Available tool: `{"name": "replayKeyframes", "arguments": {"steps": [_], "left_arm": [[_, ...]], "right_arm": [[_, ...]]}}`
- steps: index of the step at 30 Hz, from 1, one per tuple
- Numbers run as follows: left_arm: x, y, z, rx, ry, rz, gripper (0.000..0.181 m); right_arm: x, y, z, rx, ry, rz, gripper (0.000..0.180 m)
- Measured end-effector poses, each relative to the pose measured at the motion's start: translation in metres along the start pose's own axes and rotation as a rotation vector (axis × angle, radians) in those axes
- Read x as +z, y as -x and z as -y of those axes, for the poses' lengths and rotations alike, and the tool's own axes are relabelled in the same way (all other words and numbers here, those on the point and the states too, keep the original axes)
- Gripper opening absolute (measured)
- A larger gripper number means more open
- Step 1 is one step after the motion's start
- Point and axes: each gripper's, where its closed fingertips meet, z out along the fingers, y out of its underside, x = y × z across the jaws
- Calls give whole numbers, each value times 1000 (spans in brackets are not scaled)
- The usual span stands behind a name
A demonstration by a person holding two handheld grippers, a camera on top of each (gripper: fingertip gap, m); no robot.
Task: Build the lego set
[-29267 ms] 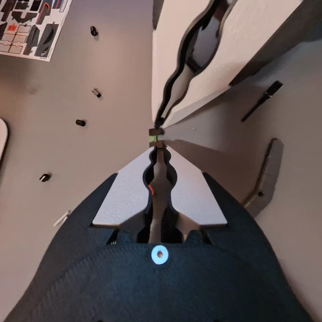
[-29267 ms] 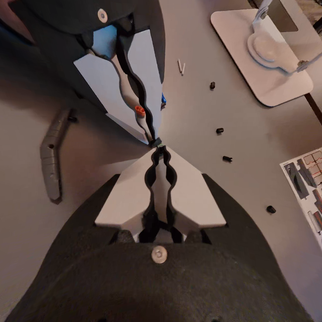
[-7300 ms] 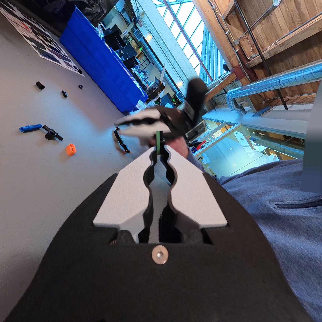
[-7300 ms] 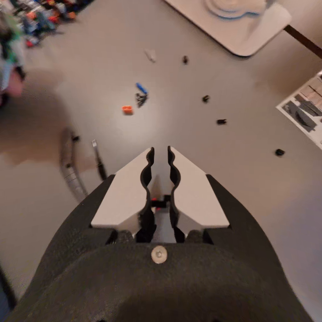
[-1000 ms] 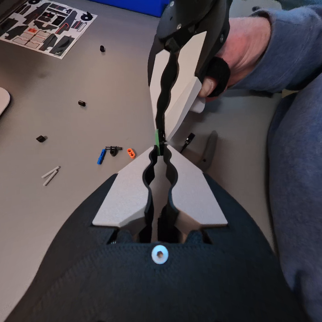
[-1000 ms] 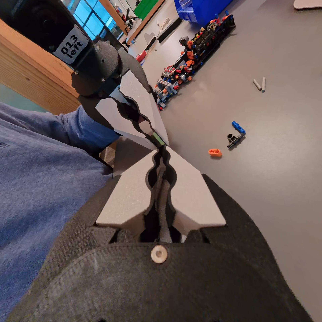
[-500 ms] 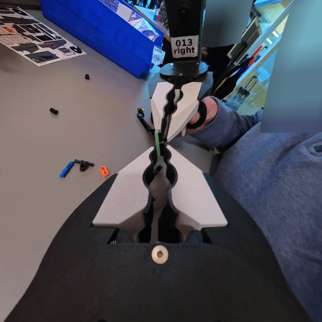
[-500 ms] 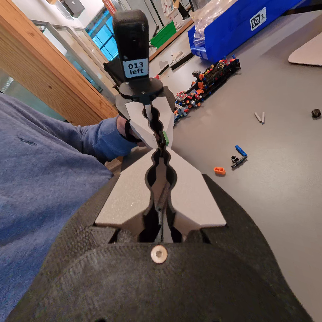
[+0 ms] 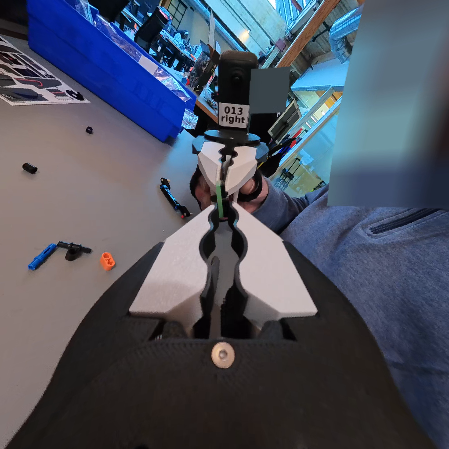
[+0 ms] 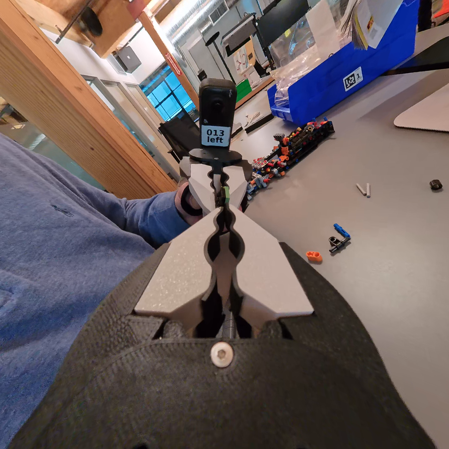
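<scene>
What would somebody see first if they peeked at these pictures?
Two grey-fingered grippers meet tip to tip above the grey table, the left gripper and right gripper pinching a thin green lego piece between them. Behind, a long black lego model with orange and red bits lies beside a big blue plastic bin.

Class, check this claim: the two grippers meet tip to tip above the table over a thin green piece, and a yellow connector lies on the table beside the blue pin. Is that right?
One detail is wrong: the connector beside the blue pin is orange, not yellow, as the left wrist view shows. The rest holds: the left gripper and right gripper meet tip to tip over the thin green piece.
</scene>
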Motion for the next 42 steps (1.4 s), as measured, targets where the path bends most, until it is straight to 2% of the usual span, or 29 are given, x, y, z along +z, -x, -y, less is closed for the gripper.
{"name": "replayKeyframes", "arguments": {"steps": [16,28,31,36,42], "left_arm": [[4,2,0,-5,-36,25,4],[4,-4,1,-38,-72,-46,4],[3,-11,5,-43,-95,-94,4],[6,-20,6,-42,-101,-149,4],[10,-25,7,-46,-106,-180,4]], "right_arm": [[-4,0,0,-2,-34,-46,0],[-9,1,1,-12,-41,-42,0],[-14,0,4,-33,-35,-48,11],[-13,11,2,15,-30,83,18],[-11,16,3,93,-69,176,5]]}}
